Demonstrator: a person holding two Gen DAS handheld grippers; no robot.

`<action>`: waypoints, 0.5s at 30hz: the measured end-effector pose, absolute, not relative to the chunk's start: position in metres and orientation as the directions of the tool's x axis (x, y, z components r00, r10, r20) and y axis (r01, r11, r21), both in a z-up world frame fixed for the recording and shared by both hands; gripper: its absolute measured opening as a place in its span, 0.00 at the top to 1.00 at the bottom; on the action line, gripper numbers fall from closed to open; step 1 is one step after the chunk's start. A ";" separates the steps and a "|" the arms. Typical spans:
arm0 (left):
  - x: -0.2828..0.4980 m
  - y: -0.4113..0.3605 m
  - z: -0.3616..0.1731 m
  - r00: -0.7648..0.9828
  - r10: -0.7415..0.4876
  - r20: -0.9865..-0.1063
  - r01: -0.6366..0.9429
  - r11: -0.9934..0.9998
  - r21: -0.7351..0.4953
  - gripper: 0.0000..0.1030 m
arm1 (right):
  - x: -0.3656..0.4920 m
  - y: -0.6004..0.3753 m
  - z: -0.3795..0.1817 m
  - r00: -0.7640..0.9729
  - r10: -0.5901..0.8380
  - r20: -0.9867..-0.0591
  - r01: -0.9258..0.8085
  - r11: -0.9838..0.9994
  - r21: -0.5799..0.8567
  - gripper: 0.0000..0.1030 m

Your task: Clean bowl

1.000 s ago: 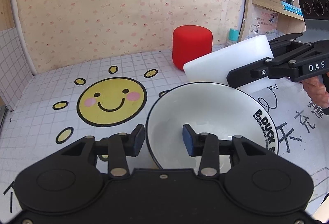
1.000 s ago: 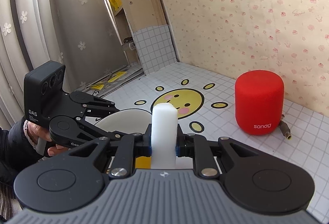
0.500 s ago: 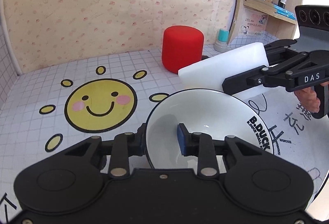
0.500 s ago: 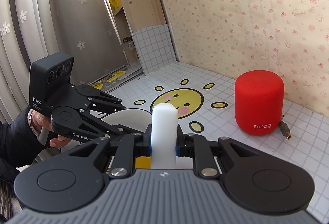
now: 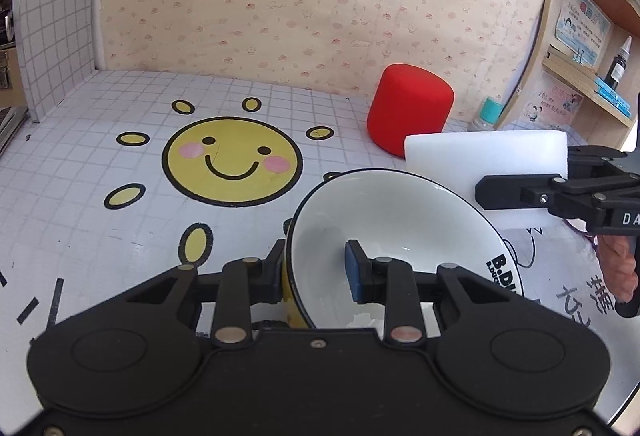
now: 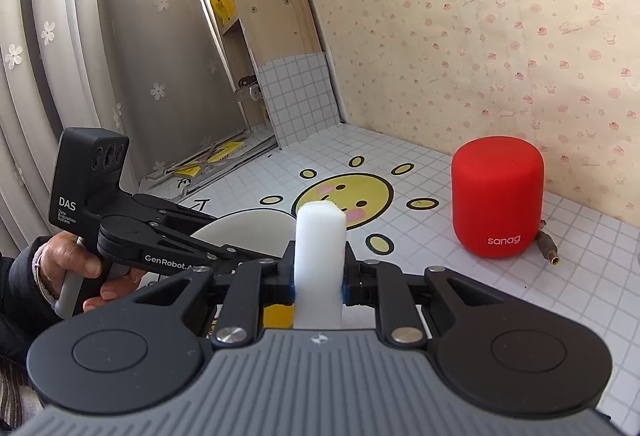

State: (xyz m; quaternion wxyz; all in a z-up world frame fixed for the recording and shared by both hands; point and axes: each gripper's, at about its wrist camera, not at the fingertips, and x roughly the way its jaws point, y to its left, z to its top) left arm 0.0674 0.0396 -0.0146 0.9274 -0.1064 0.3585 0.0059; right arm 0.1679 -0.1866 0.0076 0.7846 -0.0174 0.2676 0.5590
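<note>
A white bowl with a black rim and black lettering is tilted on the smiley-sun mat, its opening facing the right side. My left gripper is shut on its near rim, one pad inside and one finger outside. My right gripper is shut on a white sponge block that stands upright between the pads. In the left wrist view the sponge hovers just beyond the bowl's far right rim, apart from it. In the right wrist view the bowl shows only partly, behind the left gripper's fingers.
A red cylindrical speaker stands at the back by the wall, with a cable plug beside it. A wooden shelf with bottles rises at the right. A small teal-capped bottle sits by its foot. A person's hand holds the left gripper.
My left gripper's jaws have closed from open onto the bowl's rim, and the gripper has rolled, tipping the bowl. The right gripper with the sponge has stayed put.
</note>
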 end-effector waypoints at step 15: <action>0.058 0.032 -0.017 0.754 0.020 -0.656 -0.219 0.950 -0.223 0.70 | 0.159 -0.200 0.009 0.248 0.866 -0.434 -0.882 0.387 0.269 0.80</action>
